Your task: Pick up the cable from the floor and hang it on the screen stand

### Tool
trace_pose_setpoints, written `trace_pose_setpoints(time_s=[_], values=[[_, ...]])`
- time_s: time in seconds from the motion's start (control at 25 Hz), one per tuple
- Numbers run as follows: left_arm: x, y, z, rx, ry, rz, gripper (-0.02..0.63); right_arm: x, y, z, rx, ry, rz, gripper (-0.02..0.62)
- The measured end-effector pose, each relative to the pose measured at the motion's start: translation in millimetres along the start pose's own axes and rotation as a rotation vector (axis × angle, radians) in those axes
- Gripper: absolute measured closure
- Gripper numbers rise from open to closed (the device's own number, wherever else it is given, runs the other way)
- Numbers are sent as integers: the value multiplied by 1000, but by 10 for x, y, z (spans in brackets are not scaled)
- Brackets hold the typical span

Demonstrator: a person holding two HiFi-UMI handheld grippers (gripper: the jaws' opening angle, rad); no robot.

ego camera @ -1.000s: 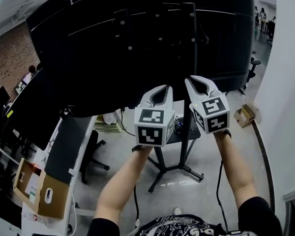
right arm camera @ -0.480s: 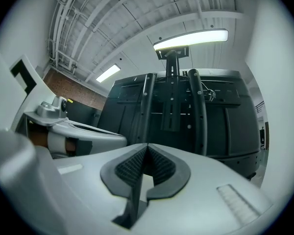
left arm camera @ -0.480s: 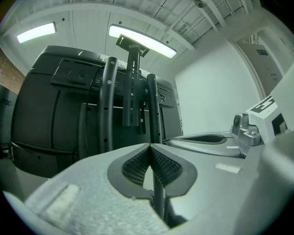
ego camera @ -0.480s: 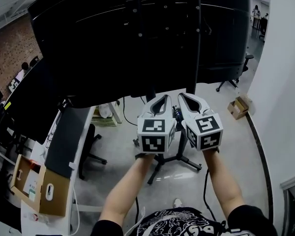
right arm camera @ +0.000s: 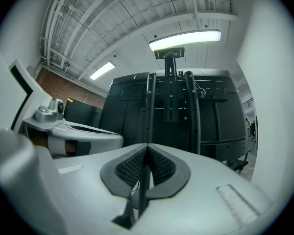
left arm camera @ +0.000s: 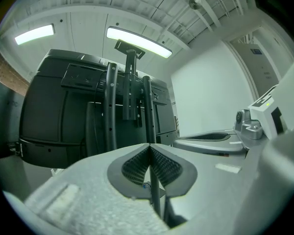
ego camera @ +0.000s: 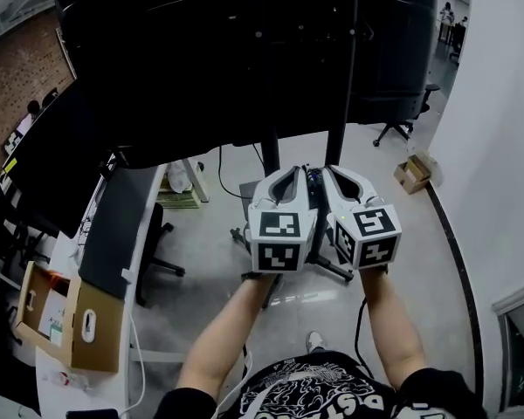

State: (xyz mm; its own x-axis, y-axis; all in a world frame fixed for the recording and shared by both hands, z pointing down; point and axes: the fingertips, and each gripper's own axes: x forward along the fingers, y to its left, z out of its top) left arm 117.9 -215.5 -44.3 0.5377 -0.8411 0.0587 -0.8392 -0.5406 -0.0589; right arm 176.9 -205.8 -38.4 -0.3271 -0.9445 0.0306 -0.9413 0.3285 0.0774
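Left claw and right claw: each with jaws pressed together and nothing between them, held side by side in front of the screen stand. Cable: thin and black, hanging from under the screen, left of the stand's posts, down toward the floor.
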Motion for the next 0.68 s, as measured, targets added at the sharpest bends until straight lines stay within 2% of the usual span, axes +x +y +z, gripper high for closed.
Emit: trace_pose_setpoints(time_s=[0.4,0.68], values=[[-389,-223,-231,-15,33,-60,606,-415,234,-187,1,51,-52,591],[-479,-295,-336,-20,48,-80,606,-534,281,-300,9,69,-66,591]])
